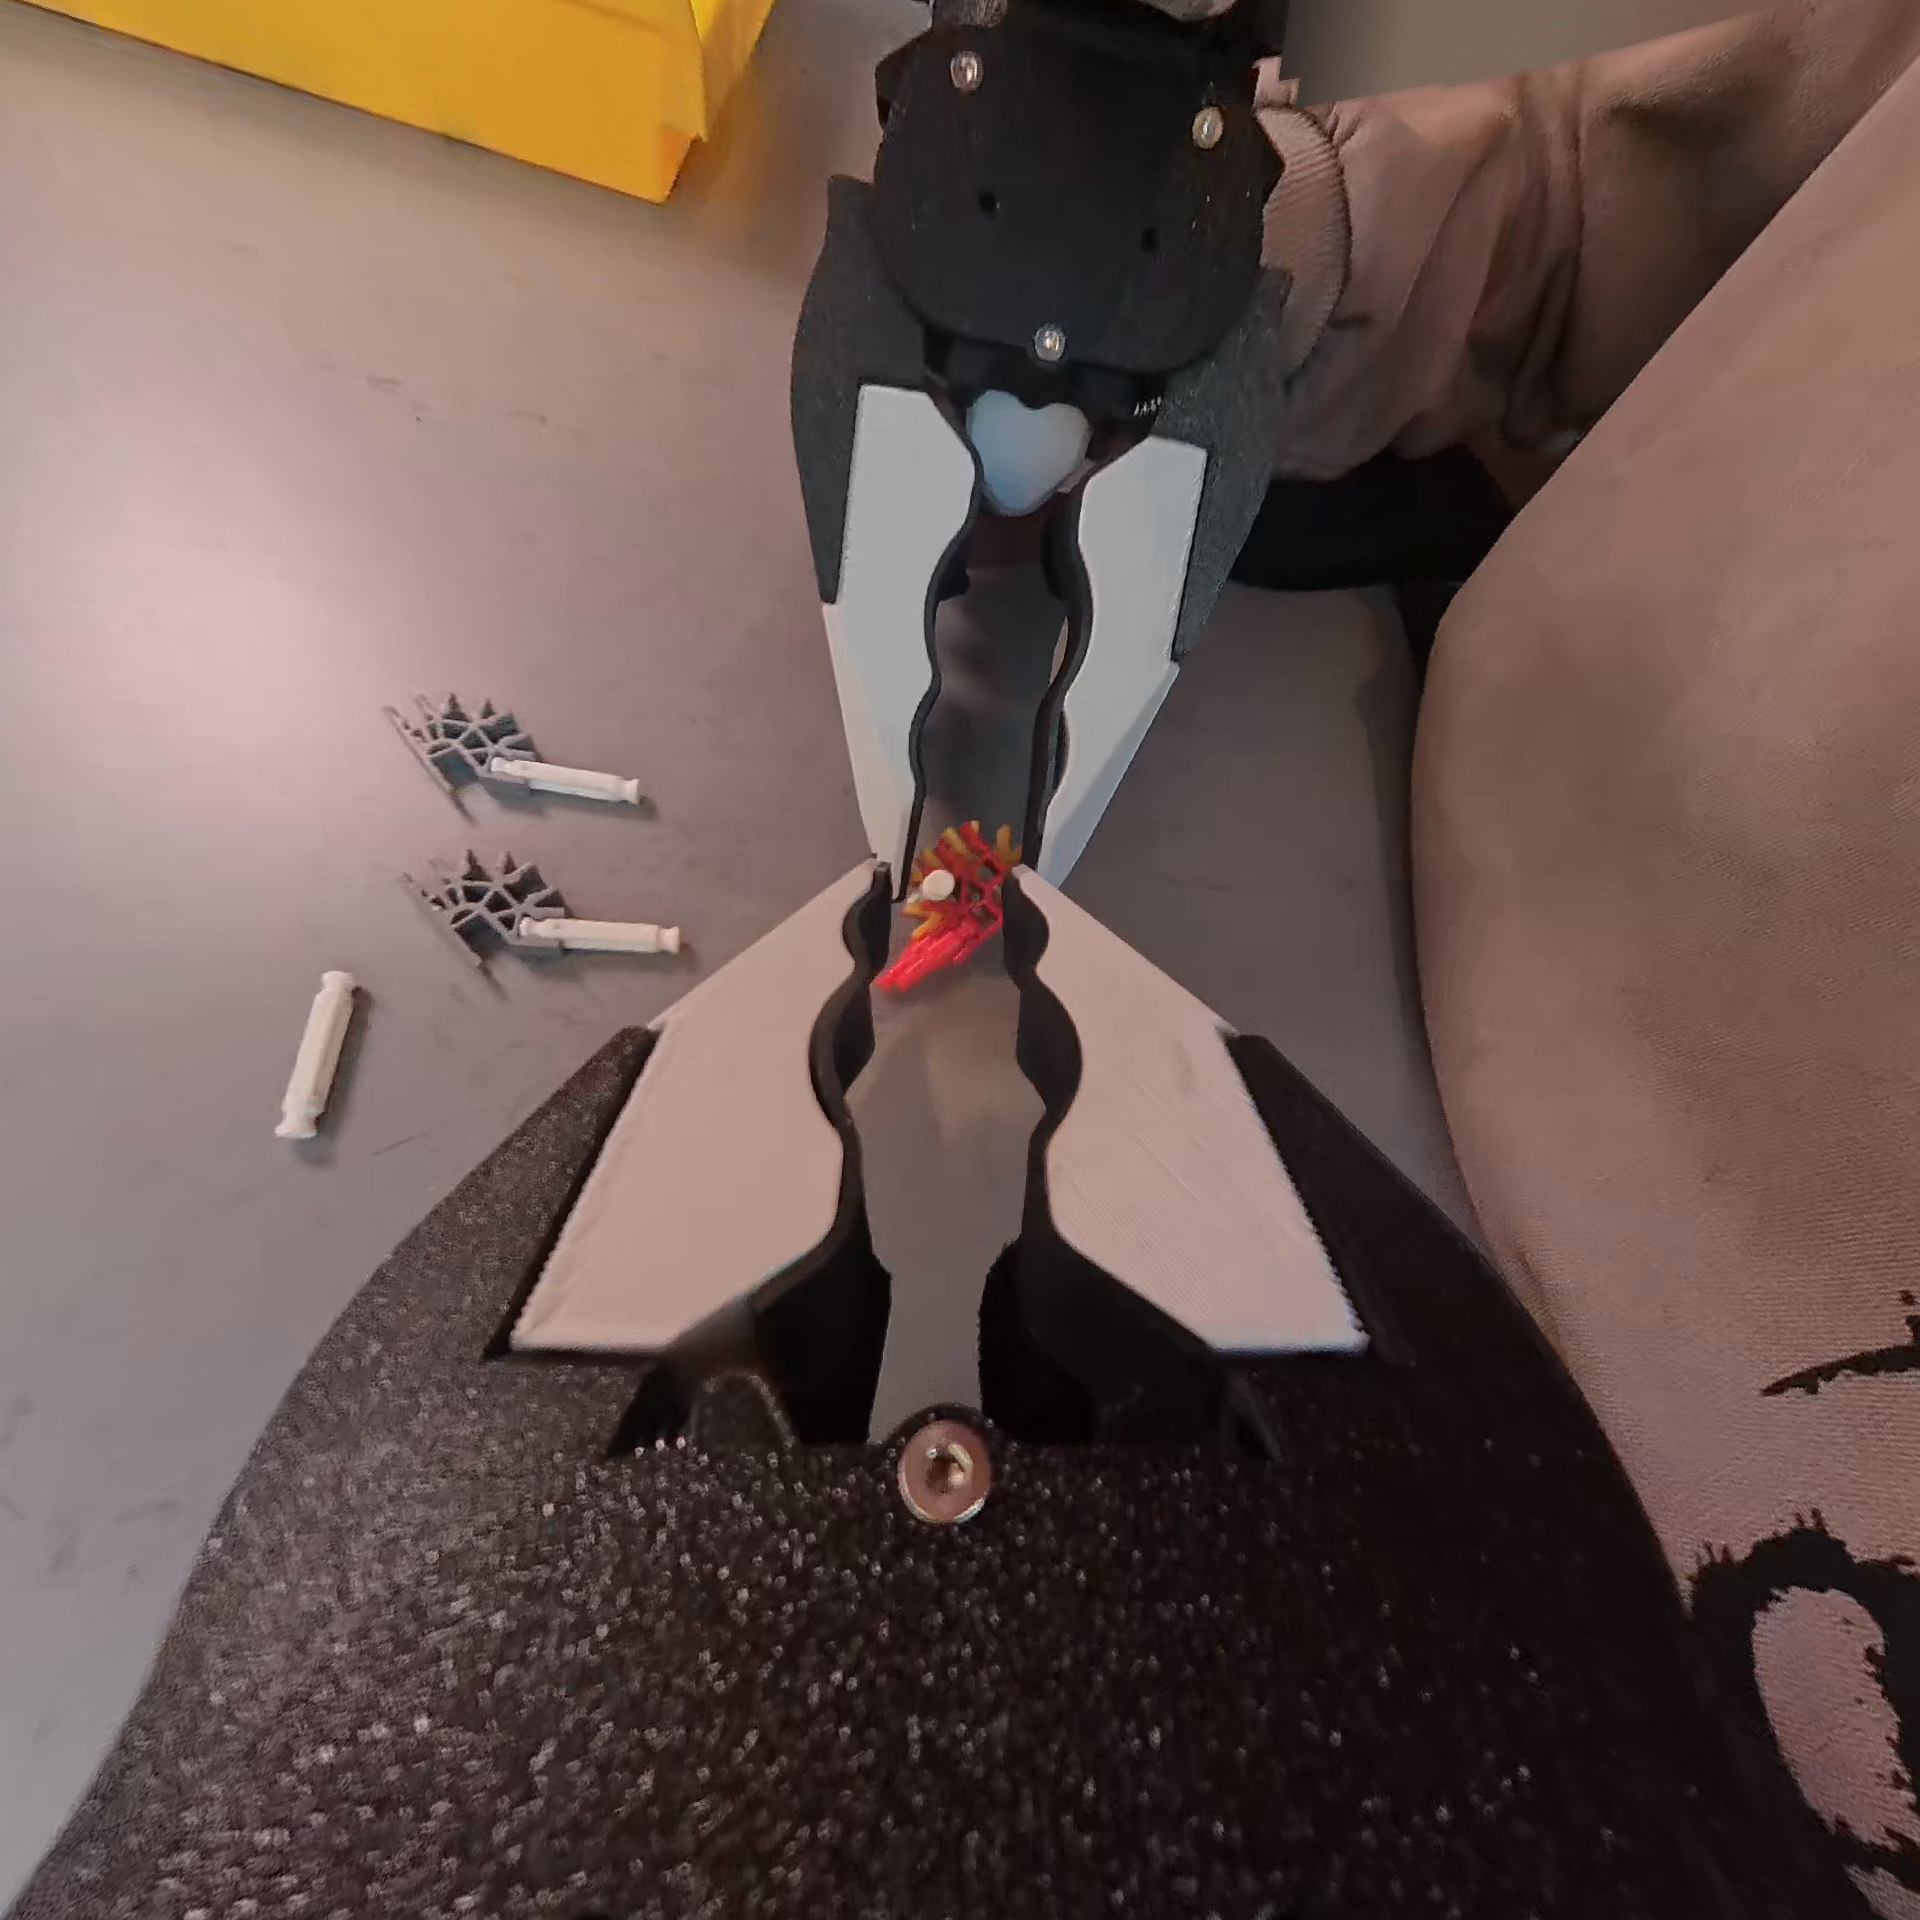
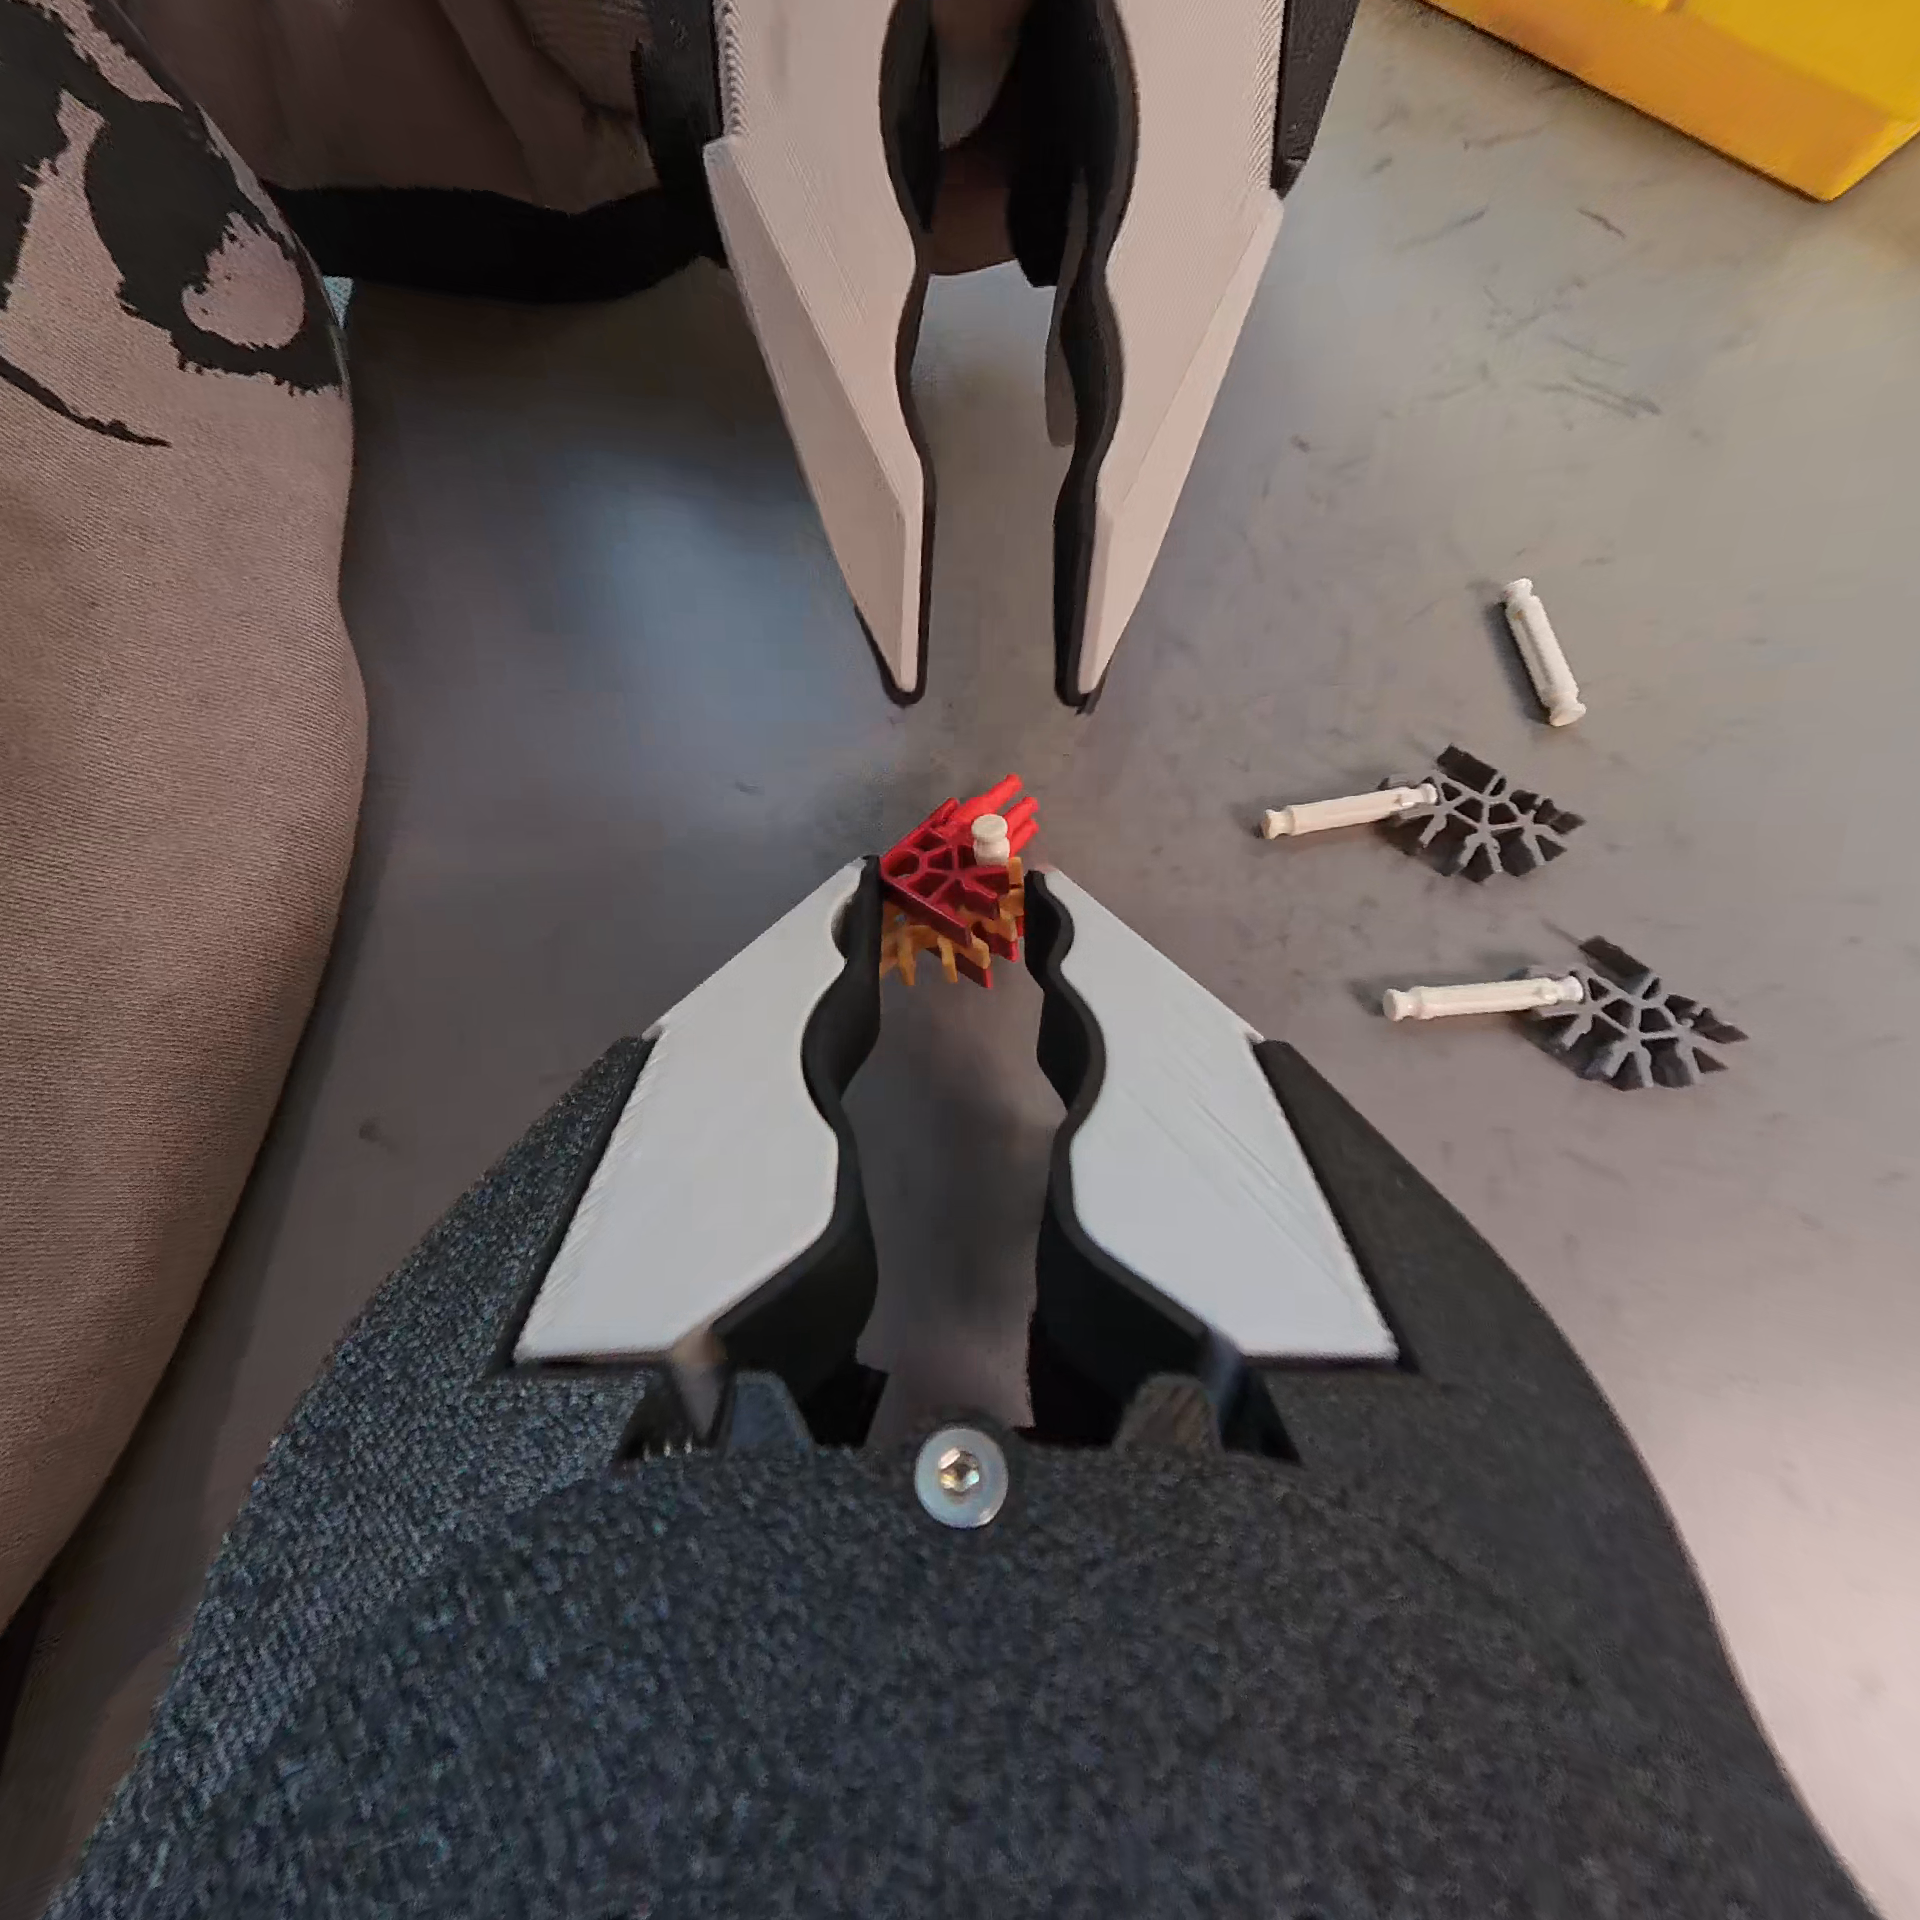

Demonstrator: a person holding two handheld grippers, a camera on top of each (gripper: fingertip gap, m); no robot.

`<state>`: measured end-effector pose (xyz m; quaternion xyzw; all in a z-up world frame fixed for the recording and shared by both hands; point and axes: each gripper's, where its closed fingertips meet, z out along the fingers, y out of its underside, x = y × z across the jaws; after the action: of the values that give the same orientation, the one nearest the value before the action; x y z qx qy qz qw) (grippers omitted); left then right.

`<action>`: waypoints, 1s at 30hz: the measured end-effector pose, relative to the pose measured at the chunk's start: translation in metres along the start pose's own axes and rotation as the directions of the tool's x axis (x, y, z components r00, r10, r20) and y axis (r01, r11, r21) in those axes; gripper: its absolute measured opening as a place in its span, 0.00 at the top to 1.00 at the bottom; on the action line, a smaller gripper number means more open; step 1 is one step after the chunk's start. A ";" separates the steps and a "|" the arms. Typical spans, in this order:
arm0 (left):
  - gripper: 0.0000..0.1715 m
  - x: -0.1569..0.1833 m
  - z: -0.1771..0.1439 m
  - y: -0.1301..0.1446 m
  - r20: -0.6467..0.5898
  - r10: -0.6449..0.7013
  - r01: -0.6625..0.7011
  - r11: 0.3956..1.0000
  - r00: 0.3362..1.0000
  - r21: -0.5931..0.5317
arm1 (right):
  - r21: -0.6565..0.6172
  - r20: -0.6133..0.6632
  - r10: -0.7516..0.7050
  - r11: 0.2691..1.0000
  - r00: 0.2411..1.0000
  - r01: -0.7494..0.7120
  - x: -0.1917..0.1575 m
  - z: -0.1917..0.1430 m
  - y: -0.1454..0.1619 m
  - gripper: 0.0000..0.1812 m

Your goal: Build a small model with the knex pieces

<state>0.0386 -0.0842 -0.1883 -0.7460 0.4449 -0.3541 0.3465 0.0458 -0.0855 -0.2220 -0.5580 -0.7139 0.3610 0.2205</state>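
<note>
Red-and-orange connector cluster with its white rod sits pinched at the tips of my right hand-held gripper, rod stub pointing up. My left hand-held gripper is straight ahead of it, part open, empty, just apart. Grey connector-rod pairs lie right on the counter.

Soft indoor light, faint sheen on the grey table, strong fisheye bending at edges, slight blur nearby.

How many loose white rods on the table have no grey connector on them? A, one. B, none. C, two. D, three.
A: only one white rod lies alone; two other rods are each plugged into a grey connector.
</note>
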 end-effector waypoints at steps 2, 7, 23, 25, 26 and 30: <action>0.86 0.003 0.008 0.009 -0.003 0.035 -0.035 0.998 0.999 -0.042 | 0.001 0.002 -0.006 1.000 1.000 0.006 0.000 0.001 -0.001 0.86; 0.87 0.001 0.023 0.021 0.012 0.084 -0.082 0.991 0.996 -0.104 | 0.006 -0.007 -0.009 1.000 1.000 0.009 0.002 0.002 -0.002 0.87; 0.91 -0.001 0.028 0.030 -0.044 0.077 -0.083 0.987 0.996 -0.138 | 0.025 0.016 0.004 1.000 1.000 -0.005 0.000 0.002 -0.003 0.87; 0.91 -0.001 0.029 0.029 -0.066 0.010 -0.020 0.990 0.998 -0.142 | 0.033 0.009 0.010 0.999 1.000 -0.010 0.001 0.002 -0.004 0.88; 0.91 -0.001 0.029 0.028 -0.074 -0.011 0.001 0.989 0.997 -0.145 | 0.038 0.009 0.016 0.999 1.000 -0.017 0.001 0.002 -0.004 0.88; 0.92 -0.002 0.031 0.027 -0.113 -0.105 0.086 0.983 0.988 -0.163 | 0.058 0.011 0.041 0.997 0.999 -0.042 0.002 0.001 -0.005 0.89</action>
<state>0.0524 -0.0859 -0.2267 -0.7687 0.4555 -0.3785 0.2414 0.0412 -0.0839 -0.2188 -0.5644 -0.6925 0.3888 0.2255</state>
